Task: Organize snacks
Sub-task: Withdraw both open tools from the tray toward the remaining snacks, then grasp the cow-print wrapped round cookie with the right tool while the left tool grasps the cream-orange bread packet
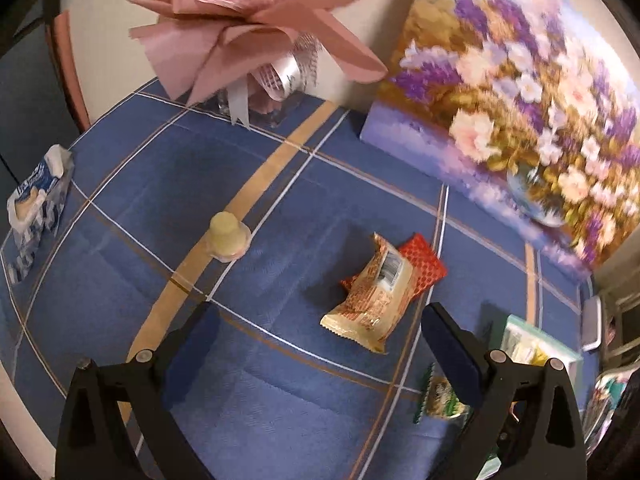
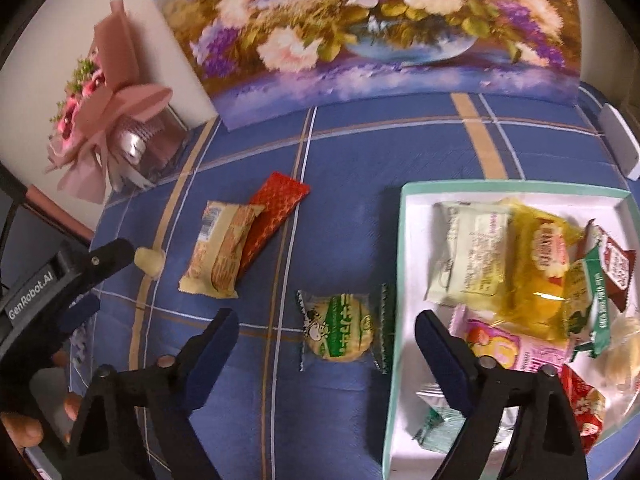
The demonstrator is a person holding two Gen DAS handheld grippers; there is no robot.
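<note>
On the blue checked desk (image 2: 340,152), beside the box (image 2: 404,216): job perhaps over half done, judging by the heap of packets already inside. Outside yet: round cracker packet (image 2: 340,328), beige wafer packet (image 2: 218,250) overlapping a red packet (image 2: 276,212), jelly cup (image 1: 228,236), blue-white pack (image 1: 34,200) at far left. Right gripper (image 2: 326,344) spread wide, empty, straddling cracker packet just ahead. Left gripper (image 1: 320,340) likewise agape, empty, wafer packet just ahead between its tips.
</note>
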